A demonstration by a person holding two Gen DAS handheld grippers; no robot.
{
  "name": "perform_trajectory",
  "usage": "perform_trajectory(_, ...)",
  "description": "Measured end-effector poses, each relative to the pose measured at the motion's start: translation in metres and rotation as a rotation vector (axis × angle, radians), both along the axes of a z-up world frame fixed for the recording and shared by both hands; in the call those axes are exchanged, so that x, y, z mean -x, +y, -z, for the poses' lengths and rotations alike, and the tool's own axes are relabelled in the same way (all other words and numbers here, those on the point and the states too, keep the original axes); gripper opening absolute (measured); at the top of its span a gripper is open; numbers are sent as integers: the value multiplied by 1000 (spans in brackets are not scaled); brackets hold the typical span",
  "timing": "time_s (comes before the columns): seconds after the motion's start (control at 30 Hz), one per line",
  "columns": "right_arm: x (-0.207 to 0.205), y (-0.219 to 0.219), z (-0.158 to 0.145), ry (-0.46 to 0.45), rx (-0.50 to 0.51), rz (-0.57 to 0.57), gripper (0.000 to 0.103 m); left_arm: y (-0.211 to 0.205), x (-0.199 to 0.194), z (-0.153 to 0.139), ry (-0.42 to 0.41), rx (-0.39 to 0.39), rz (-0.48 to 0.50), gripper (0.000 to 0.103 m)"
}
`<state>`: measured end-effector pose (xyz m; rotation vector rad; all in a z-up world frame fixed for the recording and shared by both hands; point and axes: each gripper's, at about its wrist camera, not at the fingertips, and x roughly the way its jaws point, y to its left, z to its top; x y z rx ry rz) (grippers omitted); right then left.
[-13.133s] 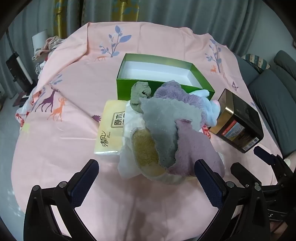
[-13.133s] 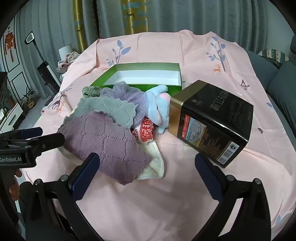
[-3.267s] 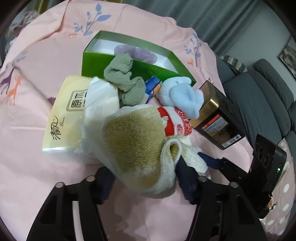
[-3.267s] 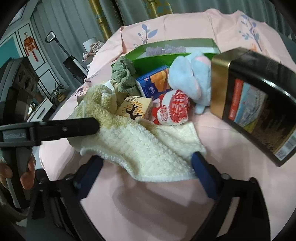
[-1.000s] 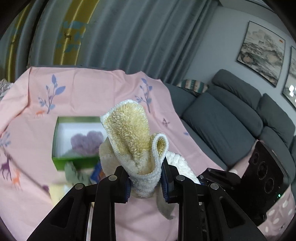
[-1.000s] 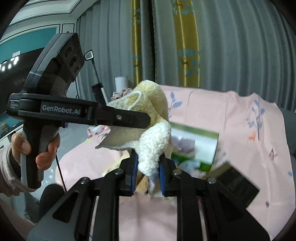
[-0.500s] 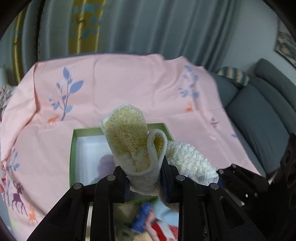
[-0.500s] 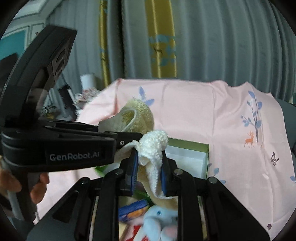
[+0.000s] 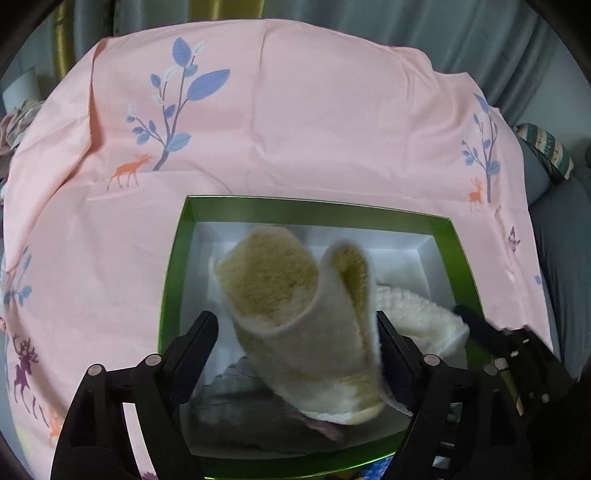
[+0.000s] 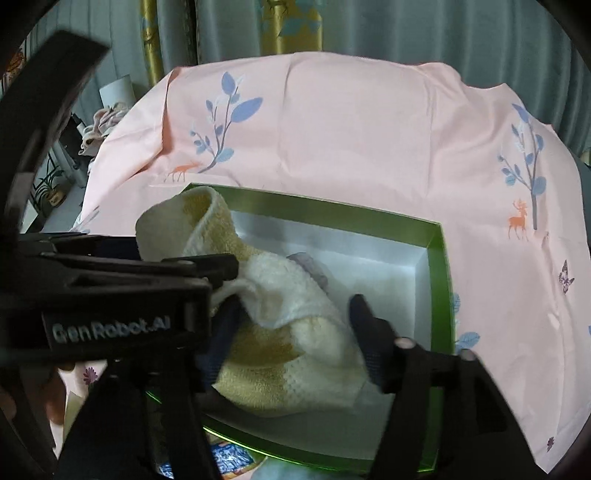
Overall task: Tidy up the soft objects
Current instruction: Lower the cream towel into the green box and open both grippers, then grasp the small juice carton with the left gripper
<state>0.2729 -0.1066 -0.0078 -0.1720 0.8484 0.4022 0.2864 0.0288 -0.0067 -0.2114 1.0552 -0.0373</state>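
Both grippers sit over the green box (image 9: 171,280) on the pink tablecloth (image 9: 314,122), with the cream-and-yellow towel (image 9: 306,332) between them. Left gripper (image 9: 295,328): jaws have just been opening and now stand wide; towel loops up between the fingers, a clear gap shows at the left finger, and the towel's edge lies against the right finger with no squeeze on it. Right gripper (image 10: 295,325): jaws have also just been opening and stand apart; towel drapes between the fingers (image 10: 364,321), loose rather than pinched, though blur makes contact on the left finger hard to judge. Towel position: inside the box outline, its lower folds over the white box floor, its rolled end standing up near the box's left far corner in the right wrist view. Under it, a grey cloth (image 9: 236,402) lies in the near part of the box, and a bit of purple cloth (image 10: 310,267) shows past the towel. A blue-printed packet (image 10: 229,459) sits just outside the box's near wall. Grey curtains (image 9: 369,18) hang behind the table.
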Motion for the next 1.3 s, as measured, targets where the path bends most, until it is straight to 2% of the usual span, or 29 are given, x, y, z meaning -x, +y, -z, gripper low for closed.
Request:
perform_trajectory(0.17, 17, -25, -23, -50, -32, 29, 82, 7, 13, -12, -5, -30, -19, 87)
perform_trajectory(0.23, 34, -41, -40, -85, -66, 40, 86, 9, 23, -21, -24, -47, -15, 95)
perform_trajectory(0.33, 59, -59, -56, -120, -102, 42, 91, 7, 47, -39, -83, -69, 3, 96)
perform_trajectory(0.5, 112, -82, -74, -160, -124, 20, 95, 1, 85, -63, -149, -67, 27, 96)
perform_trajectory(0.73, 172, -102, -75, -164, -147, -9, 95, -15, 142, -82, -212, -45, 95, 96)
perform_trajectory(0.97, 211, -107, -60, -150, -126, -18, 95, -41, 186, -72, -209, 37, 170, 96)
perform_trajectory(1.1, 226, -109, -48, -133, -118, -15, 95, -57, 204, -54, -206, 29, 186, 96)
perform_trajectory(1.3, 240, -109, -23, -82, -107, -26, 95, -68, 218, -16, -172, 34, 152, 96)
